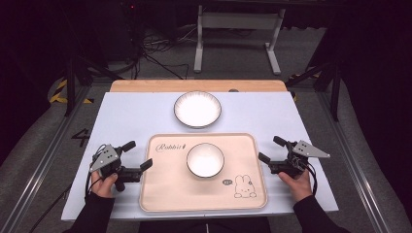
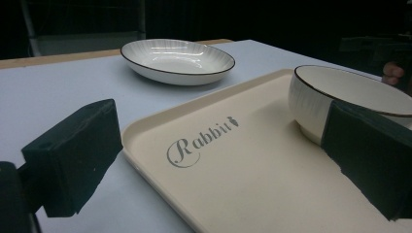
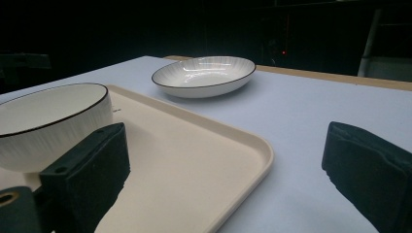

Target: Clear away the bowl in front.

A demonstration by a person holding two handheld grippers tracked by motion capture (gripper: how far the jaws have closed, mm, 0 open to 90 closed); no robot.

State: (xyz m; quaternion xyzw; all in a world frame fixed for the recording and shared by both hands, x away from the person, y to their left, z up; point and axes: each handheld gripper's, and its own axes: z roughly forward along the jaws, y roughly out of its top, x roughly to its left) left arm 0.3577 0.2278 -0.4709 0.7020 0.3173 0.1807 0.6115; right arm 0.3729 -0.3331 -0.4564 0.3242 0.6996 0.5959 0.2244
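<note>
Where "Rabbit" marks the tray (image 1: 165, 189), bowl (image 1: 205, 159) centred, both hand-held grippers wide open, empty.

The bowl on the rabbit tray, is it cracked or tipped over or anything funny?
Nothing stands out. The bowl sits upright and whole on the tray, nothing spilled. The plate lies flat behind it. The left claw and right claw wait open beside the tray.
</note>
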